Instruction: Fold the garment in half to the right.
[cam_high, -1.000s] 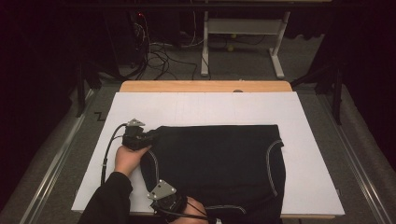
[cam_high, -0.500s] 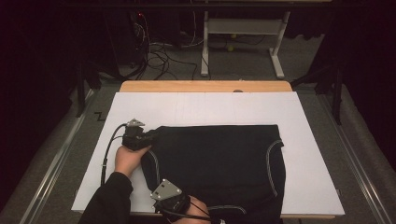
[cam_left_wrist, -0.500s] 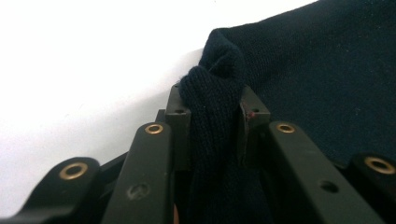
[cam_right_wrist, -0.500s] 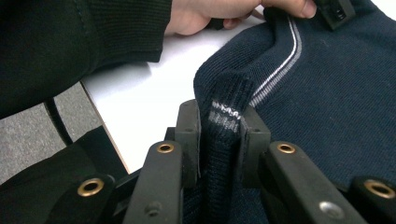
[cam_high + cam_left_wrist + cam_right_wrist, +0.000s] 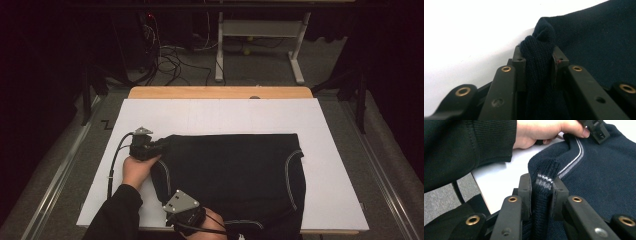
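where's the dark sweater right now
In the high view the dark sweater lies spread on the white board, toward its near edge, with the left gripper clamped on its left corner and the right gripper on its near hem.

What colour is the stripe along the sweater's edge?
Pale grey-white stripe on the dark navy sweater; the right gripper view shows it best.

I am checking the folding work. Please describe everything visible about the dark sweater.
The dark navy knit sweater lies mostly flat on the white board, with pale stripe trim along its seams. The left gripper is shut on a bunched fold at its far left corner; the right gripper is shut on a striped edge nearer the person.
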A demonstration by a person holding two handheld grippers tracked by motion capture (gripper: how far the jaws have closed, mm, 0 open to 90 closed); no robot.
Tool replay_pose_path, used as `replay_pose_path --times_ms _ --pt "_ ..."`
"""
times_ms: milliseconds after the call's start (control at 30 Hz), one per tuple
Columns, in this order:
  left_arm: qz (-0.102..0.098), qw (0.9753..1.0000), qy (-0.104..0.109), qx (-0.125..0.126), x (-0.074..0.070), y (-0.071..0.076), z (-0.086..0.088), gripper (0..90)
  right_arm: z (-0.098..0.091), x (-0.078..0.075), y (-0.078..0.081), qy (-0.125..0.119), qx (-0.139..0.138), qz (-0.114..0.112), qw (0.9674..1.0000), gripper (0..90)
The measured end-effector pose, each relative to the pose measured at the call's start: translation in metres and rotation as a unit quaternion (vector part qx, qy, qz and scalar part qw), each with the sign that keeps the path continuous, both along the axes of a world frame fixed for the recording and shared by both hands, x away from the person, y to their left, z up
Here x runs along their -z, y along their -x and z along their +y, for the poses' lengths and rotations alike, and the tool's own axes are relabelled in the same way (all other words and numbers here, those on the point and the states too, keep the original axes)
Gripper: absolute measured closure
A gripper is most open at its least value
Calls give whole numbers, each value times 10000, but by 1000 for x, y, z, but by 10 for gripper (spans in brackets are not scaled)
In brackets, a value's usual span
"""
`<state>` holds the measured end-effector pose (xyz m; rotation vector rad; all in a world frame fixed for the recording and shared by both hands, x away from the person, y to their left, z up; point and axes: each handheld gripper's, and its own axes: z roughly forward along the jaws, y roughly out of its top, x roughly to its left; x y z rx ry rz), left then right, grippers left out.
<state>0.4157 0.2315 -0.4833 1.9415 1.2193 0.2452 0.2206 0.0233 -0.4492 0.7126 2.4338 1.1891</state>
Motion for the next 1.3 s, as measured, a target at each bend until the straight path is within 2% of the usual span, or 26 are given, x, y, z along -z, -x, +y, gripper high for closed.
replay_pose_path --times_ms 233,400,667,1033,1200,1300 --pt "-13 10000 11 -63 0 1 0 679 -4 -3 0 -135 18 -13 9999 760" --pt "-63 9998 155 -89 0 2 3 679 -4 -4 -1 -143 -43 -36 9999 762" --pt "-35 9996 241 -144 0 2 5 679 -1 -5 -2 -191 -99 -25 9998 763" --pt "-49 9990 327 -307 -2 3 6 679 4 -10 -3 -125 -131 -82 9998 763" --pt "66 9974 530 -477 -4 2 8 680 5 -13 -4 -98 -143 -106 9998 764" --pt "-28 9965 602 -578 -8 3 7 680 6 -16 -5 -110 -131 -124 9998 764"
